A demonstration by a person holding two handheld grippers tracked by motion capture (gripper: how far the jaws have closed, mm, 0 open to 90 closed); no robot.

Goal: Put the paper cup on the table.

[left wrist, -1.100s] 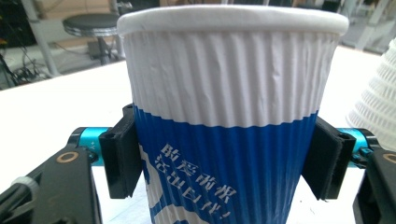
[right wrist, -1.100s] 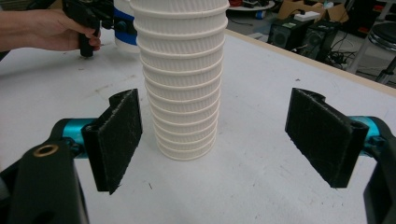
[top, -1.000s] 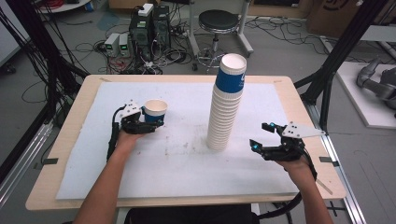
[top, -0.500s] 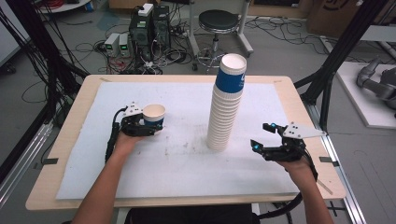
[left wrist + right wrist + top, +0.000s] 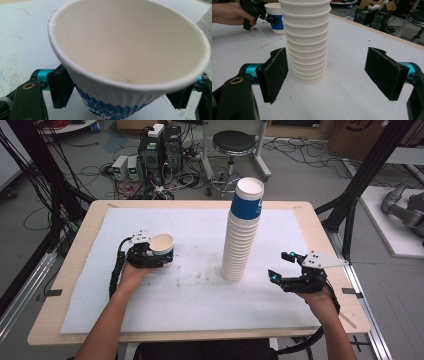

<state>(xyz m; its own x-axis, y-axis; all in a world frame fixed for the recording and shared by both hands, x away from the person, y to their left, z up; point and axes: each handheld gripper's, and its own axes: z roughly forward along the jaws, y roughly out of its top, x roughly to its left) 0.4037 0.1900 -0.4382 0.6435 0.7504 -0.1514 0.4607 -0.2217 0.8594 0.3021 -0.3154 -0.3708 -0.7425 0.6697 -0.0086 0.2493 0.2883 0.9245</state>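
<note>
A single paper cup, white with a blue band, stands upright on the white mat at the left. My left gripper reaches around its lower part. Its jaws have just been opening, and in the left gripper view the cup sits between the pads with a small gap at each side. A tall stack of ribbed white cups, topped by a blue-banded one, rises at the mat's middle. To its right my right gripper stands open, pointing at the stack, with nothing between its pads.
The white mat covers most of the wooden table. Black frame posts stand at both table sides. Behind the table are a stool, computer boxes and cables on the floor.
The left hand has brought the cup down a little toward the mat, and its jaws have widened around the cup. The right gripper and the stack have kept still.
</note>
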